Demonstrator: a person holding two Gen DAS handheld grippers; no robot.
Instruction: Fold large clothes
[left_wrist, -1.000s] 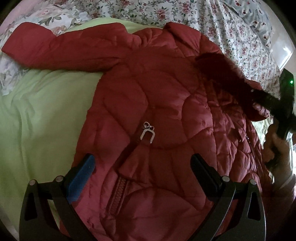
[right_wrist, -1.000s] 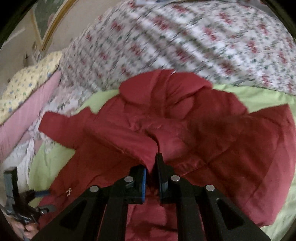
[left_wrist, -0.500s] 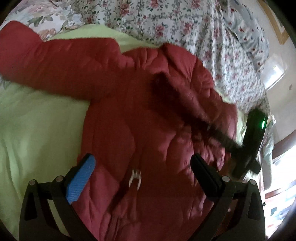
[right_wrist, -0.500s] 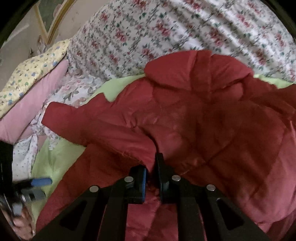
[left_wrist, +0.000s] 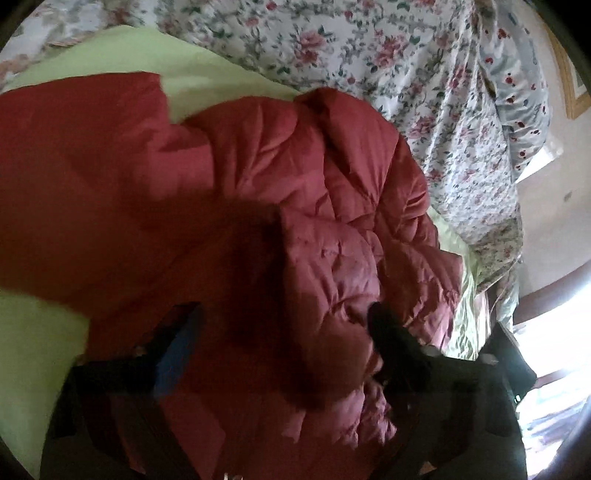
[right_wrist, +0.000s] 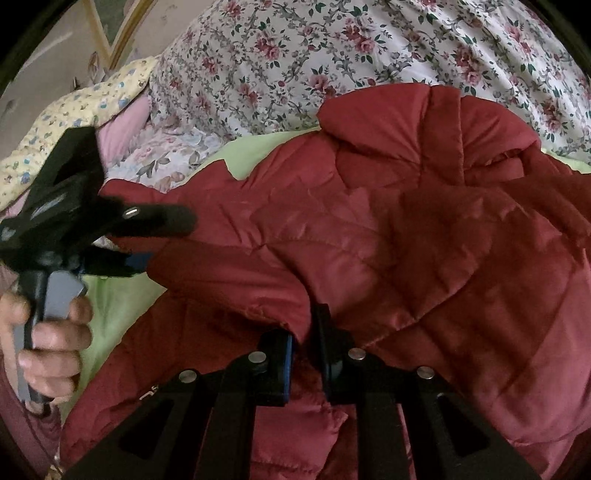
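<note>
A red quilted jacket lies spread on a light green sheet. It fills the left wrist view too. My right gripper is shut on the end of the jacket's sleeve, which is folded across the jacket's body. My left gripper is open, low over the jacket, one finger on each side of a raised fold. In the right wrist view the left gripper shows at the left, held in a hand, its fingers at the jacket's other sleeve.
A floral quilt lies behind the jacket, also in the left wrist view. A yellow pillow and a pink one lie at the far left. A bright window or doorway is at the right.
My left gripper has moved forward and down over the jacket, so the zip pull has left its view. My right gripper, still shut on the sleeve, has carried it further across the jacket.
</note>
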